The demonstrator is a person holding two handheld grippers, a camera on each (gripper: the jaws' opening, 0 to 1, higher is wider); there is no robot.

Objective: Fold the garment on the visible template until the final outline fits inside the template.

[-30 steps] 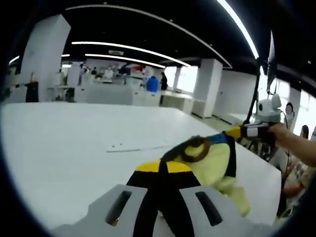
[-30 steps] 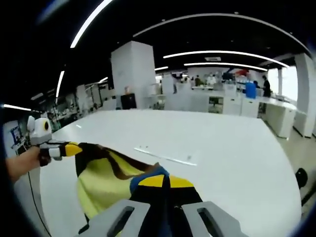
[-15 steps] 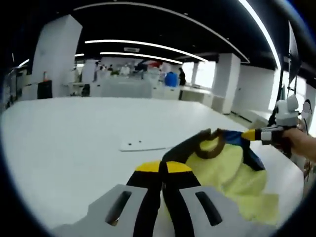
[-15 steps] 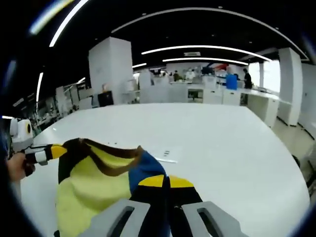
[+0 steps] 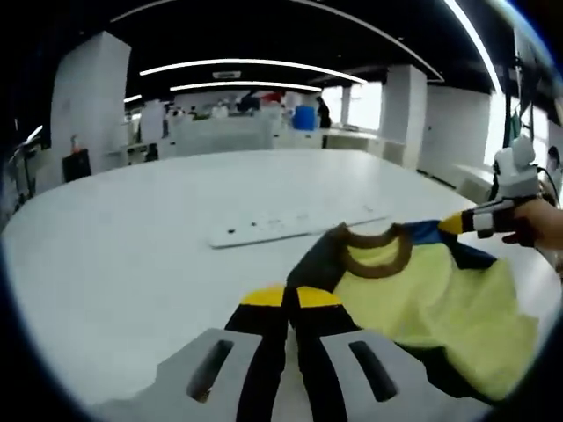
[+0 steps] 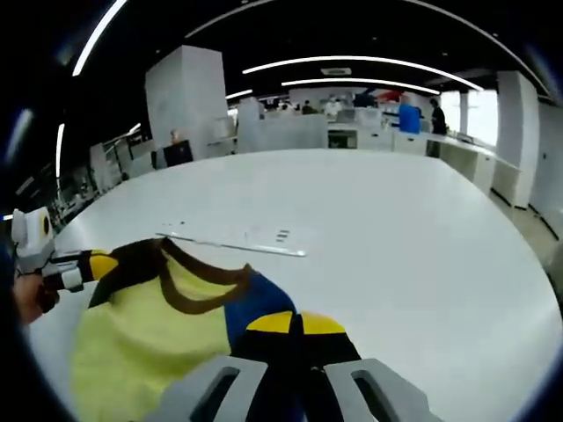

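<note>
A small soft garment (image 5: 422,294) of pale yellow, fleecy-looking cloth with a brown ribbed collar, dark brown and blue shoulder panels, hangs stretched between the two grippers above a broad, smooth white desk (image 5: 132,229). In the left gripper view the left gripper (image 5: 291,299), its black jaws tipped in yellow, is pinched together on one dark shoulder edge; at the far right a hand (image 5: 538,224) holds the right gripper (image 5: 457,224), clamped on the blue shoulder. In the right gripper view the right gripper (image 6: 296,323) is closed on the blue panel of the garment (image 6: 149,330), and the left gripper (image 6: 98,265) grips the brown corner. Beyond the cloth a flat, thin, pale rectangular template (image 5: 295,224) lies on the desk (image 6: 396,229), seen edge-on as a long strip (image 6: 233,242)
</note>
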